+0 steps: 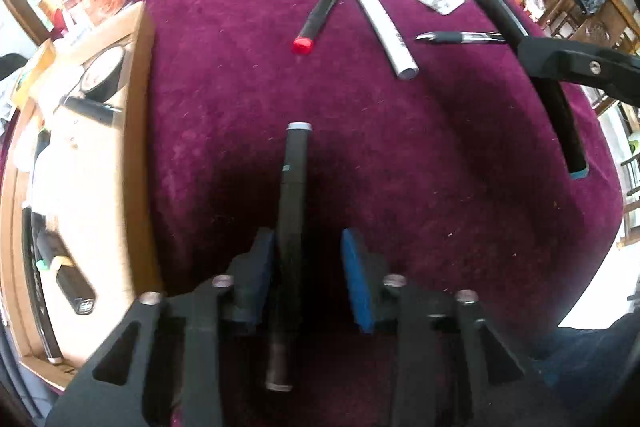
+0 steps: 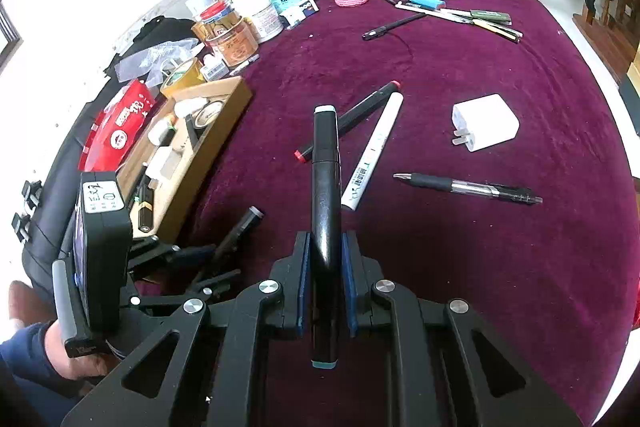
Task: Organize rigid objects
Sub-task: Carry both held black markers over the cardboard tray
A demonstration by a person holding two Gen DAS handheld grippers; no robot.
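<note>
The left gripper point(image 1: 307, 267) hangs with its fingers point(image 1: 360, 275) spread apart, while the right gripper point(image 2: 326, 287) has both fingers point(image 2: 349, 287) pressed together on a marker point(image 2: 326, 187).

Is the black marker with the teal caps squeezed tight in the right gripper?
Yes, the right gripper is shut on the black marker with teal caps; both blue pads touch it.

1. A broad stretch of bare maroon tablecloth point(image 2: 460, 267) is lying open near the table's front edge.
2. A red-capped marker point(image 2: 352, 115), white marker point(image 2: 374, 151), ballpoint pen point(image 2: 468, 183) and charger point(image 2: 486, 123) are crowding mid-table.
3. A wooden tray point(image 2: 224, 119) is walling off the left side.
</note>
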